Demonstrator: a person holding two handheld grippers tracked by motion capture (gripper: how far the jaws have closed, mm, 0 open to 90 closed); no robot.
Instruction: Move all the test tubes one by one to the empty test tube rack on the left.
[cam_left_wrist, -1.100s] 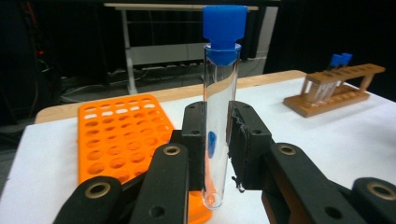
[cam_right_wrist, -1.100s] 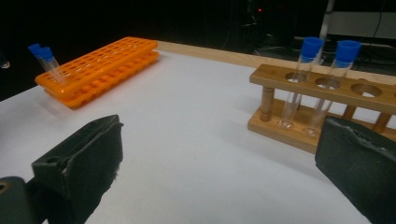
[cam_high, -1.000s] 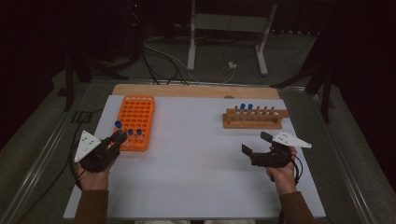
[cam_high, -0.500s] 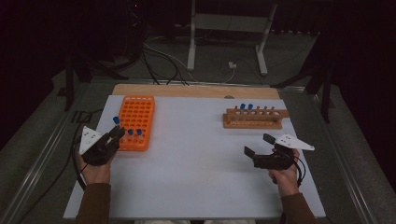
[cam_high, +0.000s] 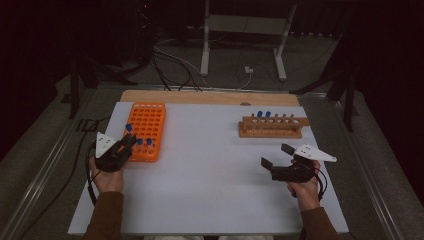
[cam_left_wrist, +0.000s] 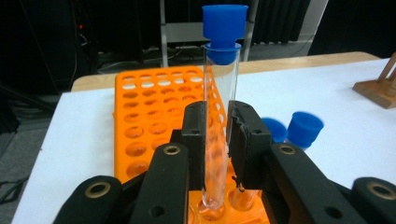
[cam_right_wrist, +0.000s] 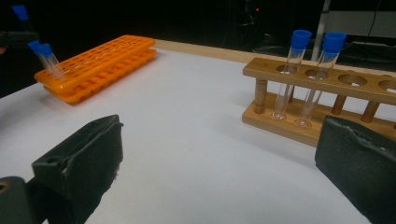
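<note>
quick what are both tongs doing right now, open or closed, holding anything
Left tongs: closed on a blue-capped test tube, over the orange rack.
Right tongs: open, holding nothing.

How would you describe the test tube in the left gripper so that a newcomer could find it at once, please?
Start at the orange rack on the white table's left side and go to its near end. A clear test tube with a blue cap stands upright there. Unlike the two capped tubes beside it, it is clamped between the left gripper's black jaws.

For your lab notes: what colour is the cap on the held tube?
Blue cap, clearest in the left gripper view.
</note>
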